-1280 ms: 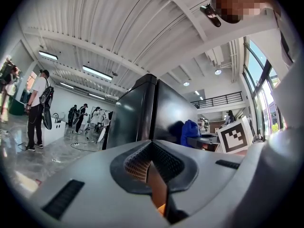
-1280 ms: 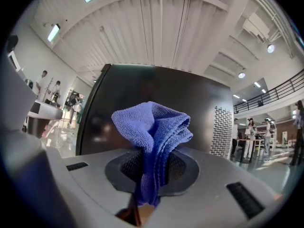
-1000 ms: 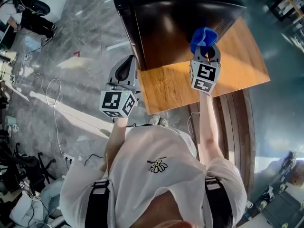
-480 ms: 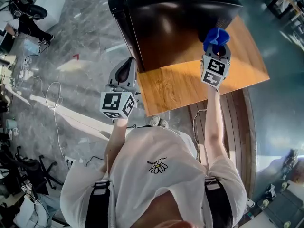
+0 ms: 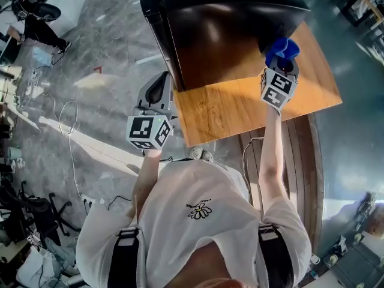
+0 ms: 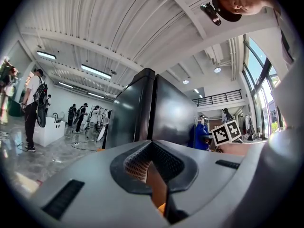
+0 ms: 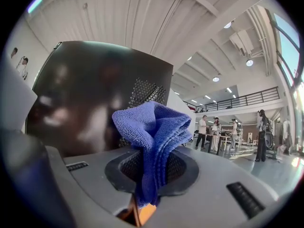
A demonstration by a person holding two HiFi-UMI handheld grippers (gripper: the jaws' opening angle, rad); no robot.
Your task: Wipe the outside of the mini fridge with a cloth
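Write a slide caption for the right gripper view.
Right hand-held gripper clamps a folded blue microfibre cloth, held up facing the glossy black mini fridge.

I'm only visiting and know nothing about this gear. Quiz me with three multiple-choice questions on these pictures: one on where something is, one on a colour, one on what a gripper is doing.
1. The mini fridge stands on:
A) the floor
B) a wooden table
C) a chair
2. The cloth is:
A) white
B) red
C) blue
3. The left hand-held gripper is:
A) shut and empty
B) shut on the cloth
C) holding a bottle

Answers:
1 B: bare wood shows in front of the fridge.
2 C: blue folds stick out of the right hand-held gripper.
3 A: its jaws meet with nothing between them.
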